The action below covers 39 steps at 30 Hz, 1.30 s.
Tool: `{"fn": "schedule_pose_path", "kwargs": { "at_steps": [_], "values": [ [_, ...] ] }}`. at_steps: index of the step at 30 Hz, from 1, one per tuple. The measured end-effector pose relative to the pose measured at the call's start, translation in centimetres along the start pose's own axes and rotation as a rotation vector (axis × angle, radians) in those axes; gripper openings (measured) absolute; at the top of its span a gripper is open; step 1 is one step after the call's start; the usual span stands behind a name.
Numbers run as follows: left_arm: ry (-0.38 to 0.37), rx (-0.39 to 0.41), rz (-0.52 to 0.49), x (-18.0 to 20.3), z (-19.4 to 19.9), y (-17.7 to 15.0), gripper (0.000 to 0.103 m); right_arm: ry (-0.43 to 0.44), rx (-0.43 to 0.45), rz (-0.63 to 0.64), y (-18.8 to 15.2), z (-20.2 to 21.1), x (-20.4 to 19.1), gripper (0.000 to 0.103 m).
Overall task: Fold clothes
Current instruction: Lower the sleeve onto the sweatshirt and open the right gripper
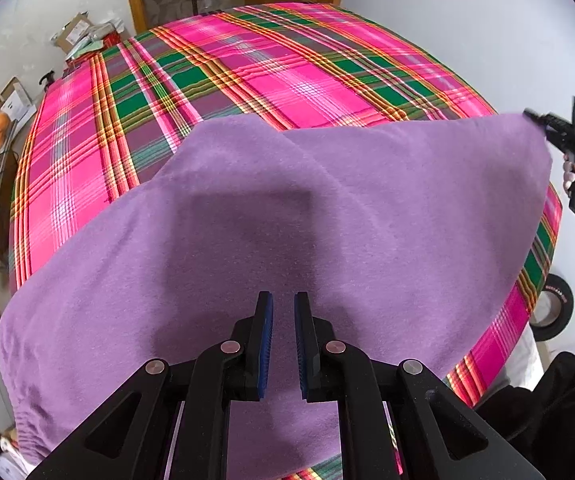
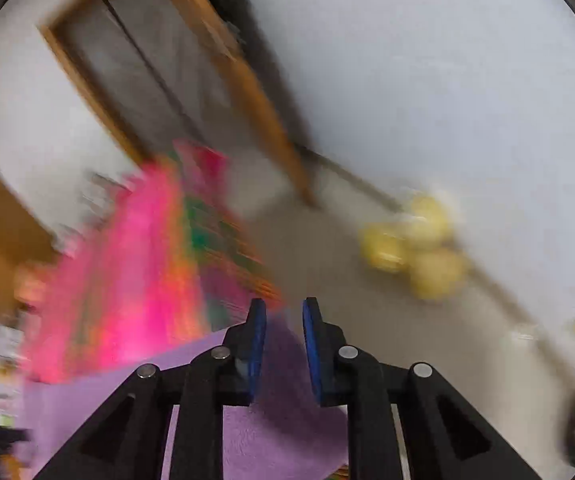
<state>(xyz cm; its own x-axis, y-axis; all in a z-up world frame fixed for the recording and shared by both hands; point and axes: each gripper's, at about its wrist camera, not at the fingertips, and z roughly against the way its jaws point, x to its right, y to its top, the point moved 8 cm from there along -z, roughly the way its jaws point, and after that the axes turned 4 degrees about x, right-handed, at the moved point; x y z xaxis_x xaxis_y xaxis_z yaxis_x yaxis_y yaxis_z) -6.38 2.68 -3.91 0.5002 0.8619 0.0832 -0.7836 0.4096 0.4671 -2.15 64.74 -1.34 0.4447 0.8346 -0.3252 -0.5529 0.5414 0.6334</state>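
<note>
Purple cloth (image 1: 271, 216) spread over plaid bed cover (image 1: 287, 68). Left tongs (image 1: 283, 344) parted, above cloth, empty. Right tongs (image 2: 284, 354) pinch cloth corner, lifted; right view blurred.

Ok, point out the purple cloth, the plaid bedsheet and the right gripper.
purple cloth (image 1: 287, 216), left wrist view, middle of its spread surface.
plaid bedsheet (image 1: 271, 68), left wrist view, bare pink part.
right gripper (image 1: 537, 118), left wrist view, tips at the cloth's corner.

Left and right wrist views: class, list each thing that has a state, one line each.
Purple fleece cloth: draped over the bed, one corner lifted.
Pink plaid bedcover: spread flat.
Left gripper: open, above the cloth.
Right gripper: pinching the lifted corner; view blurred.
</note>
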Motion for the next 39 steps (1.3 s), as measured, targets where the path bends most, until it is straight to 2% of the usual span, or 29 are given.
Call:
{"fn": "schedule_pose_path", "kwargs": {
  "at_steps": [1,4,7,10,14,18,22,25,28,30,32,35,36,39],
  "values": [
    [0.0,0.002,0.0,0.0,0.1,0.0,0.011,-0.023,-0.002,-0.011,-0.3,0.0,0.4,0.023],
    [-0.002,0.007,-0.002,0.1,0.3,0.0,0.011,0.01,0.061,-0.082,-0.9,1.8,1.0,0.037],
    [-0.003,0.009,-0.003,0.1,0.3,0.0,0.011,0.039,0.072,-0.112,-2.4,3.8,1.2,0.037],
    [-0.009,0.008,-0.008,0.5,0.2,0.1,0.011,0.141,0.085,-0.126,-4.0,5.2,-0.8,0.039],
    [-0.02,0.009,-0.016,1.1,0.1,0.3,0.011,0.245,0.05,0.055,-7.2,6.3,-6.2,0.039],
    [-0.043,0.019,-0.023,1.9,0.5,0.3,0.011,0.292,-0.018,0.187,-9.8,5.7,-12.0,0.036],
    [-0.045,0.072,-0.002,1.7,1.6,0.8,0.011,0.42,-0.068,0.303,-12.2,4.9,-20.0,0.036],
    [-0.037,0.129,0.081,0.2,2.7,1.6,0.011,0.572,-0.16,0.338,-14.9,4.2,-27.3,0.036],
    [-0.037,0.175,0.213,-2.4,3.6,2.0,0.011,0.694,-0.268,0.364,-17.8,3.4,-33.7,0.036],
    [-0.04,0.178,0.305,-4.3,3.8,1.9,0.011,0.705,-0.363,0.372,-19.6,1.8,-37.0,0.036],
    [-0.022,0.157,0.376,-6.0,3.5,1.4,0.011,0.691,-0.406,0.375,-20.1,0.2,-38.9,0.036],
    [0.037,0.089,0.453,-8.3,2.7,-0.4,0.011,0.625,-0.328,0.427,-18.5,-0.7,-40.1,0.037],
    [0.046,0.069,0.477,-9.0,2.5,-0.9,0.011,0.598,-0.291,0.45,-17.7,-0.9,-40.3,0.038],
    [0.041,0.05,0.518,-10.2,2.3,-2.1,0.011,0.591,-0.244,0.556,-17.0,-0.9,-41.9,0.041]
  ]
}}
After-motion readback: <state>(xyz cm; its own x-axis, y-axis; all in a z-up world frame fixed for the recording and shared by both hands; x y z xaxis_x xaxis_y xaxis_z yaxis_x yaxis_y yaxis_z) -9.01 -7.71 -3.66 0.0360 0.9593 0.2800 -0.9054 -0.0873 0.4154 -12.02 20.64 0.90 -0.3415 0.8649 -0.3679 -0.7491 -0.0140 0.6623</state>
